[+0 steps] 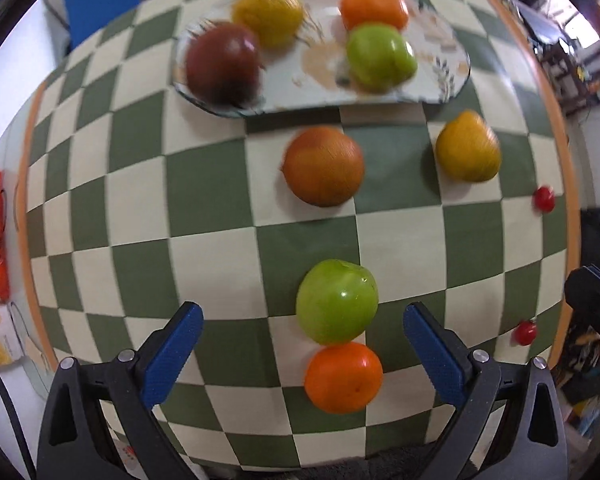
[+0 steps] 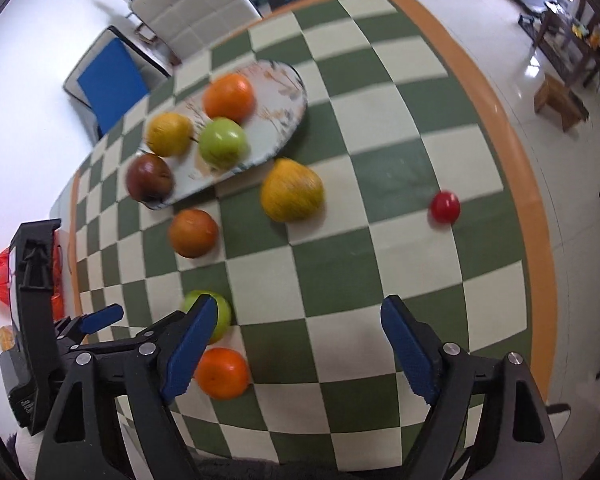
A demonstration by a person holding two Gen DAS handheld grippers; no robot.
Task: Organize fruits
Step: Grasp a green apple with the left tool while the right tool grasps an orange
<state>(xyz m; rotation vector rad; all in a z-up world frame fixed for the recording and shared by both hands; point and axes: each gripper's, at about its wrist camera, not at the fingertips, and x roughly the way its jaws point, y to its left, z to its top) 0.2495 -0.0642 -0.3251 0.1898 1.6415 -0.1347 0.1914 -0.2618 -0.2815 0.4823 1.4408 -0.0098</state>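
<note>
Fruit lies scattered on the checkered tablecloth (image 1: pixel 220 264), with four pieces already on the oval plate (image 1: pixel 284 96) at the far side. Left gripper (image 1: pixel 302 356): jaws spread wide, holding nothing. The green apple (image 1: pixel 336 302) sits directly ahead between the blue pads, with the orange (image 1: pixel 343 378) touching it on the near side; both lie closer to the right pad. This gripper is the nearer one and appears best placed to take the apple. Beyond, a reddish-orange fruit (image 1: pixel 324 166) and a yellow fruit (image 1: pixel 468 146) rest just short of the plate. Right gripper (image 2: pixel 296 356): jaws likewise spread and empty, held low over the cloth and pointing at bare squares. The same apple (image 2: pixel 220 316) lies behind its left pad. A small red fruit (image 2: pixel 445 207) sits well apart, toward the orange border.
</note>
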